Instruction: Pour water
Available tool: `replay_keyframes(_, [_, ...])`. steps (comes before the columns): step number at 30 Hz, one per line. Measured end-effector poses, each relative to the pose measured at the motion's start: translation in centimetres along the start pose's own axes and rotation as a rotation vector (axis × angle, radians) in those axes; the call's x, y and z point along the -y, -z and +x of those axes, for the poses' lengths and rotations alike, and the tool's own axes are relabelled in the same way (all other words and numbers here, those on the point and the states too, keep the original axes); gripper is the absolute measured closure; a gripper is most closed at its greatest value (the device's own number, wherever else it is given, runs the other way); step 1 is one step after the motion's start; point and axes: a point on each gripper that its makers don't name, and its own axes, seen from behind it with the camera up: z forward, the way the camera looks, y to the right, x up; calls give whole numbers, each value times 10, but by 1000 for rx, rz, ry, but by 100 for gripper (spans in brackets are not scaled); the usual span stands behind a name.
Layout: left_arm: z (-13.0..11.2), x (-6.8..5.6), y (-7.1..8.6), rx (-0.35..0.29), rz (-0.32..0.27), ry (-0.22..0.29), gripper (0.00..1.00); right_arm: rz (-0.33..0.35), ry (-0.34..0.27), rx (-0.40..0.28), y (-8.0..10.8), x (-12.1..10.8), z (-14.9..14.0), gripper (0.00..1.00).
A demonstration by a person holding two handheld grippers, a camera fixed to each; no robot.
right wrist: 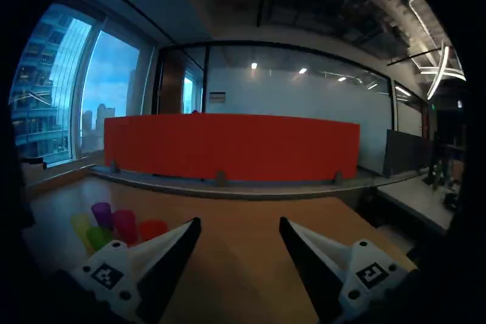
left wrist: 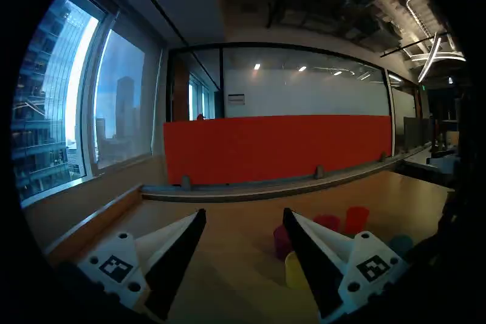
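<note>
Nearest you, your left hand-held gripper (left wrist: pixel 243 211) has its fingers spread with only bare worktop (left wrist: pixel 243 263) between them. Your right hand-held gripper (right wrist: pixel 239 220) is spread the same way and holds nothing. I judge you are at the very start: no cup is picked up and no pouring is under way. In the left gripper view, a yellow cup (left wrist: pixel 293 272) and a purple cup (left wrist: pixel 280 242) stand just past the finger at the right, partly hidden by it. A magenta cup (left wrist: pixel 328 222), an orange cup (left wrist: pixel 356 219) and a teal cup (left wrist: pixel 401 244) stand near them. In the right gripper view the cluster sits low at the left, and a green cup (right wrist: pixel 97 237) shows among it. All stand upright and close together, but from this low angle you cannot tell whether any holds water. Your next move, I think, is to choose the source cup, bring one gripper around it and close both fingers on its wall without nudging its neighbours. Beyond the worktop's far edge runs a red partition (left wrist: pixel 276 148), then a glass wall (left wrist: pixel 304 87), with windows (left wrist: pixel 121 105) at the left.
</note>
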Motion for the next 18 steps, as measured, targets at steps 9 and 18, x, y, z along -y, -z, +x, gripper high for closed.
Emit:
replay_keyframes(9, [48, 10, -6, -1, -13, -3, 6, 19, 8, -9, 0, 3, 49, 0])
replay_keyframes(18, [81, 17, -14, 11, -35, -1, 6, 38, 14, -17, 1, 6, 87, 0])
